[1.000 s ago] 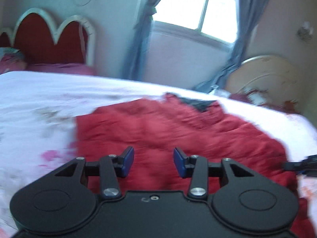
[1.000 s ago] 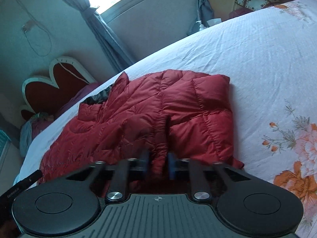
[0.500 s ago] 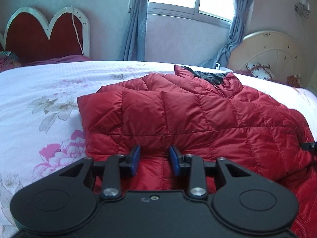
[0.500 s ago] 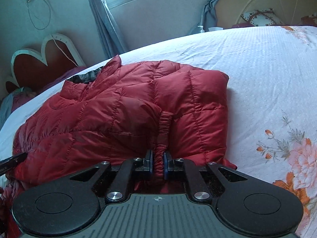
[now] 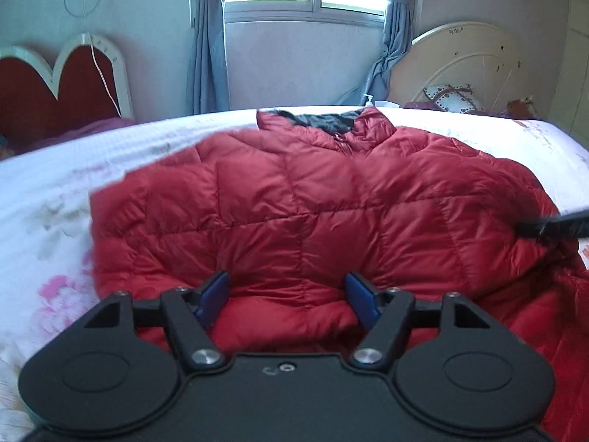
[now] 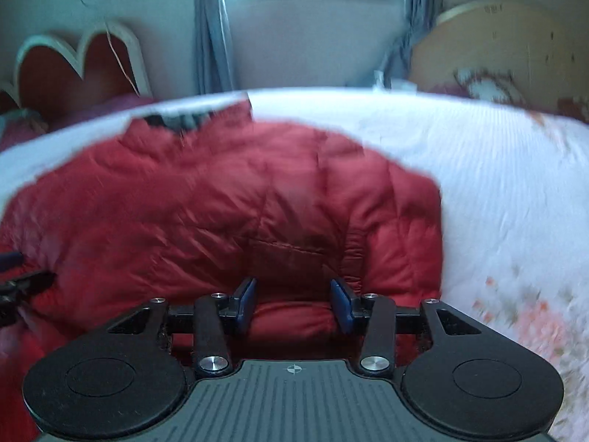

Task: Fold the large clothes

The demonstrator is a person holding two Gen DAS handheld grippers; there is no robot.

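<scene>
A red quilted puffer jacket lies on the white floral bedspread, its dark-lined collar toward the window. My left gripper is open, its blue pads wide apart over the jacket's near edge, holding nothing. The jacket also shows in the right wrist view, blurred, with a sleeve cuff folded onto the body. My right gripper is open over the jacket's near edge, beside that cuff. The right gripper's tip shows at the right edge of the left wrist view.
A red heart-shaped headboard stands at the left. A cream round headboard stands at the back right. Blue curtains and a window are behind the bed. Bare bedspread lies right of the jacket.
Both grippers have opened wide: the right one let go of the sleeve cuff it was shut on, and the left one's pads spread apart. Both views swung toward the window.
</scene>
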